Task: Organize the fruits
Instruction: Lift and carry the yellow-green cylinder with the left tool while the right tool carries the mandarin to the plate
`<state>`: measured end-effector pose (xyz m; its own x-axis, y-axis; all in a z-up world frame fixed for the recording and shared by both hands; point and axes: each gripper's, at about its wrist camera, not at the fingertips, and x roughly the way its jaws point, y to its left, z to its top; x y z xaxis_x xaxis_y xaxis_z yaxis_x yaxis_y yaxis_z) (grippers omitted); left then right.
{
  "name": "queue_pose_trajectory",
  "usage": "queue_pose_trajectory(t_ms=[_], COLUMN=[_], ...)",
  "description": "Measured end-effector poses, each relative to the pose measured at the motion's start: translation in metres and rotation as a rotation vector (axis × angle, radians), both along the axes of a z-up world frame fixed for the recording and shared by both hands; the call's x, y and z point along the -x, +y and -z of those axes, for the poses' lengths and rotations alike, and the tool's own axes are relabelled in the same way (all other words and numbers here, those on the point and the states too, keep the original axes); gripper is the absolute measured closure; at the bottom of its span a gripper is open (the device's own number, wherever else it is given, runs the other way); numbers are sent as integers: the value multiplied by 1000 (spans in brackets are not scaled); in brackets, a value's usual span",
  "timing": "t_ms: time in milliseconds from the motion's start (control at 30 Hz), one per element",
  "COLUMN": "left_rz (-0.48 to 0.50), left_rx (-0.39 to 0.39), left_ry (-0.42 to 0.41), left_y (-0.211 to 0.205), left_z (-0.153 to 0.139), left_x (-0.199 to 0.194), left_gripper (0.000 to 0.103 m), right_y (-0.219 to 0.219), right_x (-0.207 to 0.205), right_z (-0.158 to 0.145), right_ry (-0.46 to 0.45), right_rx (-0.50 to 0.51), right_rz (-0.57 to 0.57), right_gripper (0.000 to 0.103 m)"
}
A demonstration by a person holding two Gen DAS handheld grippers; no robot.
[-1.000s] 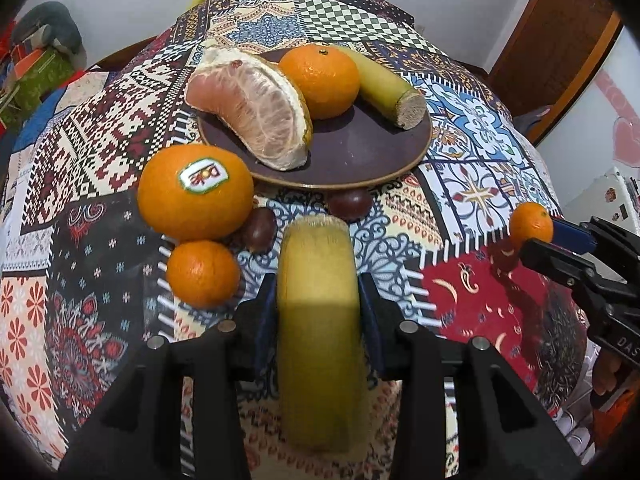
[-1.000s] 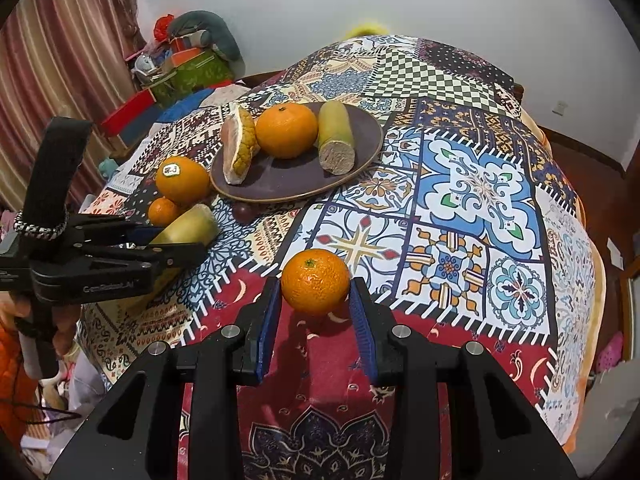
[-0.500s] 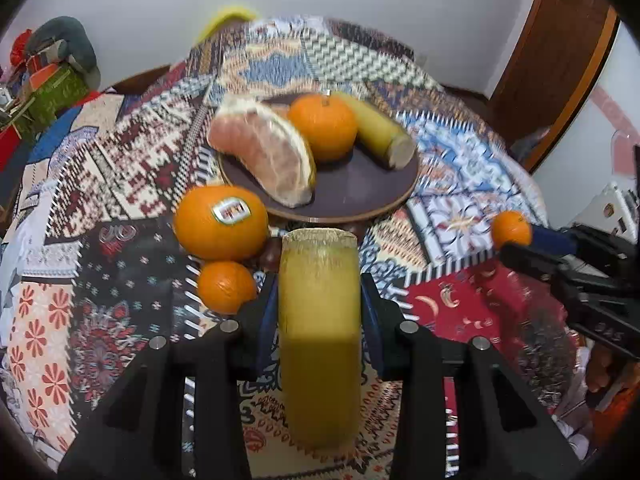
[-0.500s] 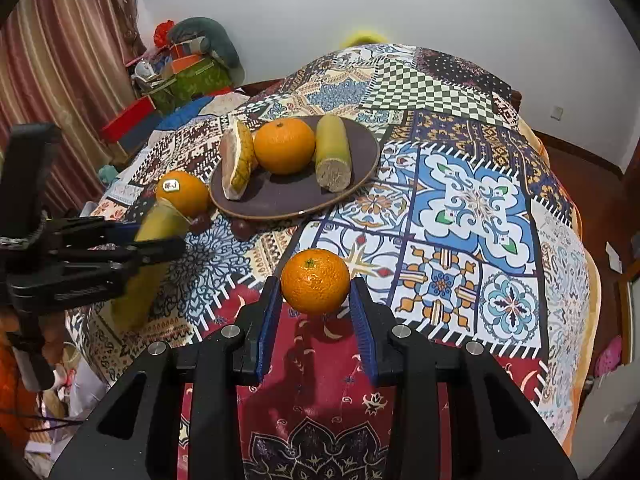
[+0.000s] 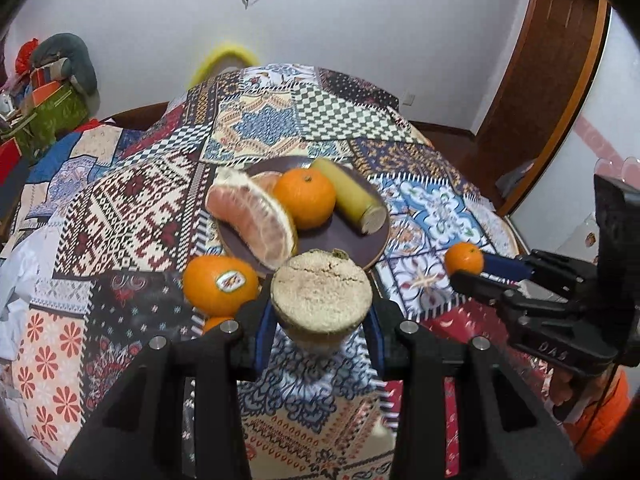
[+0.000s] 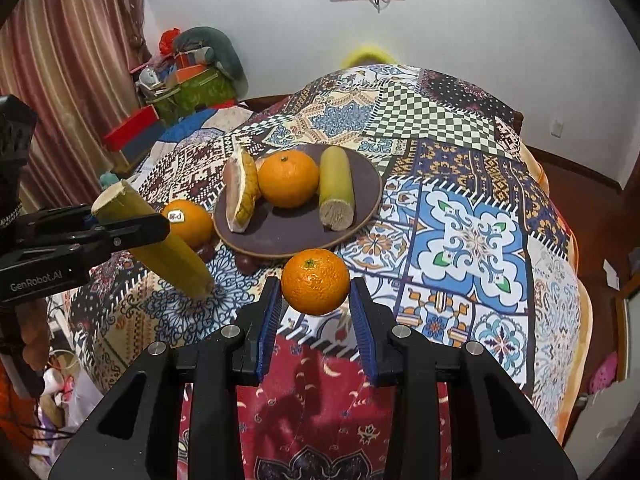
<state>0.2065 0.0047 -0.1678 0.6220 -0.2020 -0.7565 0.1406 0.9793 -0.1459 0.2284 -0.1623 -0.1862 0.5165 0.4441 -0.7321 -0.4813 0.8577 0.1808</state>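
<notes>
Left gripper (image 5: 320,320) pinches a cut stalk piece (image 5: 320,300) at lower centre of its own view, sawn end toward the lens so the rest of the piece is foreshortened and hidden; in the right view the same piece (image 6: 154,240) hangs tilted at middle left, its lower end clear of the cloth; right gripper (image 6: 316,308) pinches a small orange (image 6: 315,281) at frame centre, off the cloth; fruit count: two stalk pieces, one held and one on the plate (image 6: 336,188); four oranges, one held, one on the plate (image 6: 288,178), one with a sticker (image 5: 220,285) at the plate's left edge, one smaller (image 5: 216,323) mostly hidden behind the left gripper's finger; one peeled citrus wedge (image 5: 252,216) on the plate; dark plate (image 5: 360,240) at centre, its near rim cut off by the held stalk piece; two dark round things (image 6: 246,262) by the plate's near rim, too shadowed to name; patchwork cloth (image 6: 472,240) covers the table; clutter at upper left is hard to make out.
</notes>
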Motion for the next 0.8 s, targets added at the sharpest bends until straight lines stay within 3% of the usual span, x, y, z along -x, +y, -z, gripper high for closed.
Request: queue_pose_trajectory(t_ms=[333, 800], left_rz=[24, 27], left_rx=[39, 73], left_ry=[-20, -3], left_y=[-12, -12], left_z=[-4, 14], left_x=[-25, -67], left_gripper=[65, 65], right_y=[1, 20], right_x=[-21, -49], right_z=[3, 18], right_ry=[3, 33], right_rx=[-7, -7], right_rz=[2, -39], right_gripper=[71, 71])
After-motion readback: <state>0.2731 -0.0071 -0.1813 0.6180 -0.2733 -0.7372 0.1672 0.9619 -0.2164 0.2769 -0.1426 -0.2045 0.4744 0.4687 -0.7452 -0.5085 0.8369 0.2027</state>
